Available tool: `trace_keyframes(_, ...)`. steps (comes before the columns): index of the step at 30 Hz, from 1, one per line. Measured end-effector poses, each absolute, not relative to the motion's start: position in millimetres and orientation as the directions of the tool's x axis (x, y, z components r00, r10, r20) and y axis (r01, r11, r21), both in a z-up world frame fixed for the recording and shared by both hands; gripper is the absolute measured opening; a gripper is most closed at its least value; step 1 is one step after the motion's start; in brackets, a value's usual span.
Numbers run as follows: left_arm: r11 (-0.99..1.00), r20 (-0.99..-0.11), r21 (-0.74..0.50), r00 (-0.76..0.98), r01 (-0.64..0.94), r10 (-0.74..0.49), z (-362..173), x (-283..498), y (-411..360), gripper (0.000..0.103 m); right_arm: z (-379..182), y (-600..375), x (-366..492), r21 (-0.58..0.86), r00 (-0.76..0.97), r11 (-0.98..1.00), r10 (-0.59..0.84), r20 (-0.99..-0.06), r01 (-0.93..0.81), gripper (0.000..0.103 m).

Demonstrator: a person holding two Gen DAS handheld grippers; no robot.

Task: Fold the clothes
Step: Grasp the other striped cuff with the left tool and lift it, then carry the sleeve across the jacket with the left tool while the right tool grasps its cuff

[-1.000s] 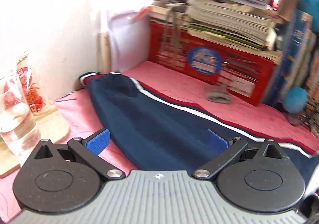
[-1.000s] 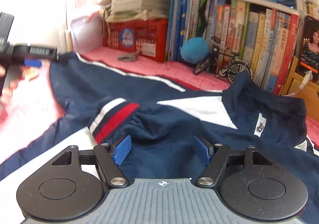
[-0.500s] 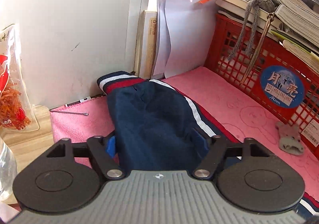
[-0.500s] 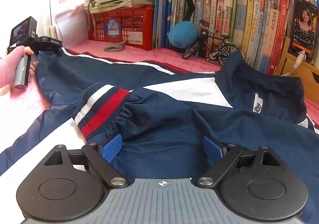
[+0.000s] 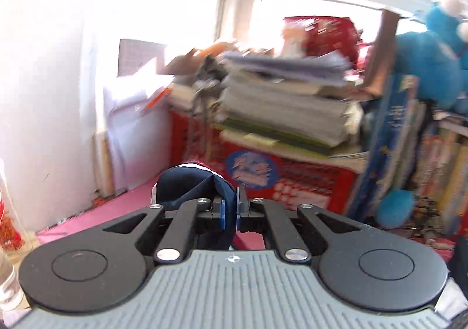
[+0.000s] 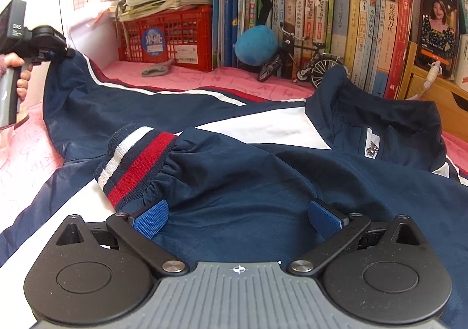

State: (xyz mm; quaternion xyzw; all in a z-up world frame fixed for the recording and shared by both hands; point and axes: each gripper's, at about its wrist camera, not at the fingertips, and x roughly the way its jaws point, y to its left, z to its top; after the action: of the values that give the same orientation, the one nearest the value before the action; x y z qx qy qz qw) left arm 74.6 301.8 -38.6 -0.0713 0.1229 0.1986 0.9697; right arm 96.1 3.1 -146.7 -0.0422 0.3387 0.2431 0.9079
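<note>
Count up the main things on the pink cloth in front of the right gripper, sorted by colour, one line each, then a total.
Navy: 1, the jacket
Red: 1, the plastic crate
Blue: 1, the plush ball
Black: 1, the toy bicycle
Grey: 1, a small unclear item
Total: 5

a lived-in home study corner. ahead of the right tongs a row of upright paperback books with coloured spines fills a shelf, with a round blue plush ball and a small black model bicycle before it. further left, a red plastic lattice crate carries stacked papers, all on a pink towel-covered worktop.
</note>
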Motion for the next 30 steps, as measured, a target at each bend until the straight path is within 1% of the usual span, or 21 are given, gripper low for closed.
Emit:
trace_keyframes(1,0.944,-0.221,-0.052,0.926,-0.326,0.307,-27.6,67.2,273.6,0.006,-145.2,-1.7,97.0,0.113,0.654,0.883,0.419,-0.63,-0.456,0.103)
trace_keyframes(3,0.984,-0.166,0.021,0.969,-0.179,0.18,-12.3,51.0,217.1,0.006,-135.5,-30.0,97.6,0.233,0.671,0.901,0.429,-0.605,-0.365,0.103)
trace_keyframes(4,0.994,-0.161,0.046,0.981,-0.099,0.105,-8.9,41.5,188.4,0.006,-129.6,-46.5,97.1,0.295,0.681,0.901,0.434,-0.59,-0.319,0.103)
trace_keyframes(6,0.995,-0.184,0.075,0.982,0.061,-0.046,-11.1,28.6,134.4,0.008,-114.5,-89.1,91.7,0.408,0.717,0.886,0.432,-0.547,-0.223,0.103)
trace_keyframes(7,0.988,-0.209,0.085,0.972,0.13,-0.11,-17.6,26.8,108.4,0.009,-107.2,-110.4,86.1,0.439,0.745,0.881,0.412,-0.525,-0.178,0.103)
trace_keyframes(10,0.946,-0.335,0.119,0.909,0.302,-0.248,-49.9,28.3,34.4,0.014,-90.2,-168.9,65.1,0.45,0.818,0.892,0.295,-0.493,-0.051,0.103)
trace_keyframes(11,0.931,-0.384,0.129,0.883,0.34,-0.27,-64.3,30.8,15.3,0.019,-88.6,-183.1,58.2,0.441,0.827,0.897,0.263,-0.497,-0.02,0.103)
trace_keyframes(13,0.899,-0.48,0.141,0.823,0.415,-0.304,-92.8,35.6,-22.5,0.021,-87.7,-208.0,45.6,0.419,0.833,0.908,0.21,-0.512,0.029,0.103)
trace_keyframes(14,0.889,-0.516,0.146,0.8,0.433,-0.305,-102.3,35.1,-34.1,0.024,-88.9,-215.9,40.7,0.405,0.831,0.913,0.196,-0.521,0.039,0.103)
trace_keyframes(16,0.884,-0.529,0.145,0.79,0.445,-0.311,-108.3,24.0,-37.3,0.031,-92.8,-221.9,31.6,0.374,0.826,0.927,0.185,-0.533,0.033,0.103)
trace_keyframes(17,0.881,-0.535,0.144,0.784,0.451,-0.314,-111.4,18.4,-38.8,0.036,-94.8,-221.6,28.4,0.358,0.823,0.933,0.186,-0.536,0.022,0.103)
trace_keyframes(18,0.878,-0.541,0.143,0.779,0.457,-0.317,-114.1,12.6,-39.8,0.046,-96.7,-221.4,25.2,0.342,0.821,0.94,0.187,-0.54,0.011,0.103)
trace_keyframes(19,0.879,-0.535,0.127,0.778,0.46,-0.33,-112.7,3.5,-32.0,0.053,-98.7,-221.1,22.0,0.326,0.818,0.945,0.188,-0.543,-0.001,0.103)
trace_keyframes(20,0.881,-0.526,0.121,0.782,0.458,-0.335,-110.2,-2.0,-23.8,0.067,-99.6,-216.1,20.8,0.316,0.817,0.949,0.2,-0.541,-0.023,0.103)
trace_keyframes(21,0.883,-0.512,0.146,0.797,0.447,-0.319,-108.1,-9.6,-15.6,0.078,-100.3,-210.5,20.0,0.306,0.816,0.951,0.214,-0.537,-0.048,0.103)
trace_keyframes(22,0.884,-0.499,0.17,0.812,0.436,-0.304,-106.0,-17.1,-7.5,0.079,-99.4,-202.8,18.3,0.295,0.815,0.952,0.231,-0.531,-0.077,0.103)
trace_keyframes(25,0.89,-0.464,0.238,0.851,0.388,-0.246,-98.6,-37.9,21.1,0.078,-93.9,-167.5,18.0,0.259,0.815,0.949,0.293,-0.5,-0.182,0.103)
trace_keyframes(26,0.897,-0.45,0.243,0.863,0.368,-0.232,-94.7,-44.6,36.8,0.079,-92.0,-154.1,18.3,0.244,0.814,0.945,0.315,-0.488,-0.219,0.103)
trace_keyframes(28,0.921,-0.427,0.24,0.886,0.306,-0.183,-87.9,-51.6,61.2,0.081,-88.7,-117.0,18.5,0.145,0.818,0.942,0.334,-0.469,-0.301,0.103)
trace_keyframes(30,0.946,-0.423,0.24,0.901,0.216,-0.099,-79.5,-46.3,83.1,0.082,-94.3,-73.9,22.2,-0.017,0.822,0.933,0.309,-0.478,-0.36,0.103)
